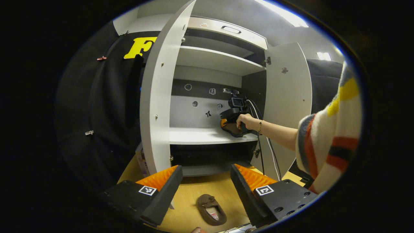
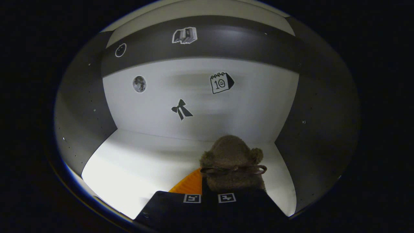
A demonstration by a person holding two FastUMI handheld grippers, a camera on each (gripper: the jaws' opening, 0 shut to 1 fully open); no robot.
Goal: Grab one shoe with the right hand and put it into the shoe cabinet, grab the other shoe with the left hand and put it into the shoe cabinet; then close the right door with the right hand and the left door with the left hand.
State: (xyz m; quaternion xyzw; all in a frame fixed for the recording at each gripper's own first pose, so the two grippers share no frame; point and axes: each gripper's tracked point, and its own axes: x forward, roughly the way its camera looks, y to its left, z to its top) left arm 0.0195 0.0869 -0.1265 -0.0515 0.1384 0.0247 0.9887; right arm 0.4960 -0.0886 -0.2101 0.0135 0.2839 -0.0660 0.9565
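A brown fuzzy shoe point(image 1: 212, 209) lies on the wooden floor point(image 1: 187, 191), in front of the open shoe cabinet. My left gripper point(image 1: 206, 168) hangs open above it, with nothing between its fingers. A hand holds my right gripper point(image 1: 233, 120) inside the cabinet, over the right end of the middle shelf point(image 1: 200, 136). In the right gripper view, my right gripper point(image 2: 208, 183) is shut on the other brown shoe point(image 2: 231, 158), toe towards the back wall. I cannot tell whether this shoe touches the shelf point(image 2: 136, 168).
Both cabinet doors stand open: the left door point(image 1: 158, 97) swings far out, the right door point(image 1: 288, 97) stands behind a striped sleeve point(image 1: 330, 136). Cables point(image 1: 260, 152) hang from the right gripper down past the lower shelf. A small box point(image 1: 141, 160) sits by the left door's foot.
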